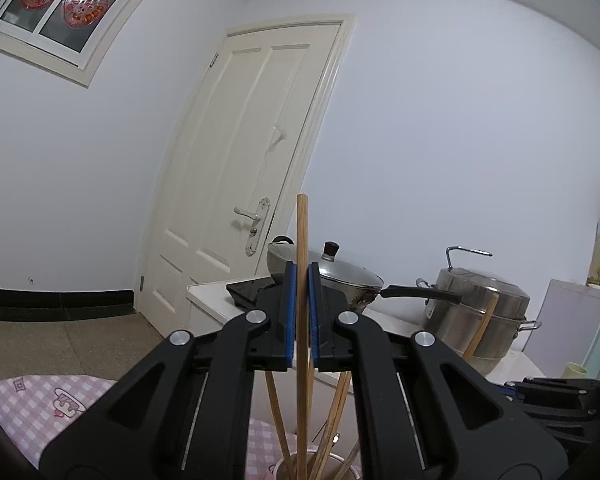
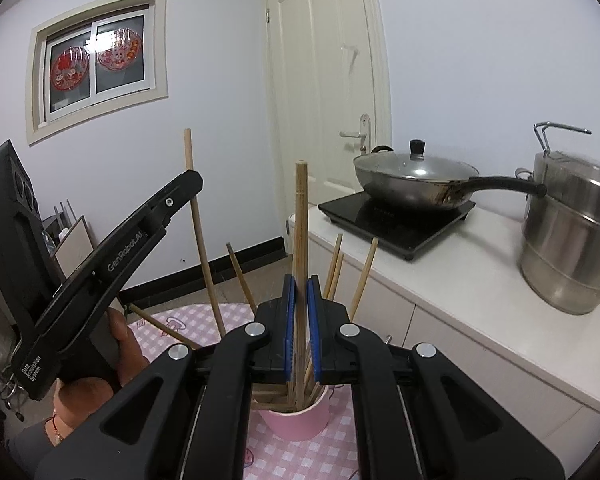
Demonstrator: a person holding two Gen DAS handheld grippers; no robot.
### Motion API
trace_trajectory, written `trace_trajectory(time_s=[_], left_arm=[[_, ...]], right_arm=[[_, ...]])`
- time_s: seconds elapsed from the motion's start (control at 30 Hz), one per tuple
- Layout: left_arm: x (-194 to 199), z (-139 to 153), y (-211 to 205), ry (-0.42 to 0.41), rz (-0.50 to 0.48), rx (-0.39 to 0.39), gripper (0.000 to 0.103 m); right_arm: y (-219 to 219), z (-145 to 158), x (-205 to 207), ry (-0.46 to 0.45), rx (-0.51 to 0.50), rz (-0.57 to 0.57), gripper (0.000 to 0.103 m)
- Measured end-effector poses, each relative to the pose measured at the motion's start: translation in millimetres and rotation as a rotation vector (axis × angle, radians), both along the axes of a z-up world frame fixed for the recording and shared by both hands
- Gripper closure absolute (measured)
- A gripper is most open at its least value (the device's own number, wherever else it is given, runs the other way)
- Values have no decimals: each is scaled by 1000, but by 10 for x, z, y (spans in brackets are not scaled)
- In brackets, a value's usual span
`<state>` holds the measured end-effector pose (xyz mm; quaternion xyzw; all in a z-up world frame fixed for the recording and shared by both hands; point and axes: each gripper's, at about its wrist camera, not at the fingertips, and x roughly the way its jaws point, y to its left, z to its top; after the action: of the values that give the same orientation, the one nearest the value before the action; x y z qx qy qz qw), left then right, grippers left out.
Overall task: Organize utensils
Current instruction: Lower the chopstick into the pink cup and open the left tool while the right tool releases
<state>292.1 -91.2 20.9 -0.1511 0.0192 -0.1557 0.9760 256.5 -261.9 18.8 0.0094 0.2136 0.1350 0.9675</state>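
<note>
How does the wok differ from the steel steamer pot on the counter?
The wok is shallow with a long black handle; the steamer pot is tall with small side handles. The wok sits on the black cooktop, the steamer pot on the bare counter. Both are lidded metal.

White walls, cream panelled door (image 1: 256, 184) shut. Window (image 2: 98, 60) is hung with 2 red decorations. Black skirting (image 1: 56, 298) is seen above speckled floor (image 1: 60, 340); white counter (image 2: 472, 292) alongside.

My grippers (image 2: 300, 292): black linkage arms, silver pivot screws, blue pads (image 2: 288, 320); white "GenRobot.AI" lettering; red wrist bracelet (image 2: 54, 426) at 8 o'clock.
</note>
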Motion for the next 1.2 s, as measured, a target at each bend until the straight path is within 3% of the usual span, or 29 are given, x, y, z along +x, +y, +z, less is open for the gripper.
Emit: trace_trajectory(time_s=[0.4, 0.67, 0.97, 1.2], left_arm=[[10, -53, -60, -27, 42, -20, 97], [30, -240, -116, -8, 43, 54, 97], [-23, -238, -107, 3, -12, 96, 97], [25, -209, -104, 59, -56, 109, 96]], right_arm=[[-22, -55, 14, 10, 10, 16, 98], [-15, -173, 53, 35, 12, 25, 98], [12, -288, 80, 64, -5, 13, 98], [29, -347, 106, 84, -14, -1, 97]])
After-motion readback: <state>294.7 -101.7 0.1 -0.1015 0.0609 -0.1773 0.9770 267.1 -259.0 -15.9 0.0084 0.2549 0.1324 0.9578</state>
